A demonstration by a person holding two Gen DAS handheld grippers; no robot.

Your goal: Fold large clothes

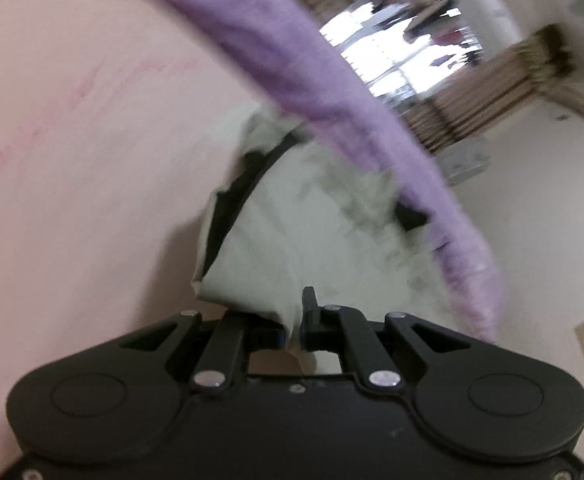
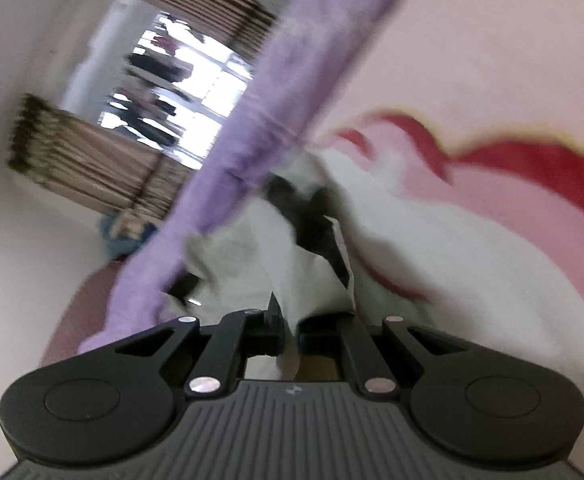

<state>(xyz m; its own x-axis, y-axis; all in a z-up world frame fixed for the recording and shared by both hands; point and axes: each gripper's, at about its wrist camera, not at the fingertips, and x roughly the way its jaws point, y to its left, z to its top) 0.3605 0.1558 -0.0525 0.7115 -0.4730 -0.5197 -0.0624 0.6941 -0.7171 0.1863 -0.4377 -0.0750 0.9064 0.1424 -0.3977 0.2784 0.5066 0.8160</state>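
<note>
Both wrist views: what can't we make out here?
- Pale garment: left view, purple cloth covers its far edge; its full shape is hidden.
- Right view: motion blur smears the garment's dark trim.
- Left gripper, right gripper: fabric hides the pads.
- Window: blown out.

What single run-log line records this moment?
left tongs: shut on pale garment | right tongs: shut on pale garment | purple cloth: alongside

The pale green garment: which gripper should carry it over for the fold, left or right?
Neither alone, probably. The left gripper and right gripper are both shut on the pale green garment, below the purple cloth. Likely both carry together.
</note>
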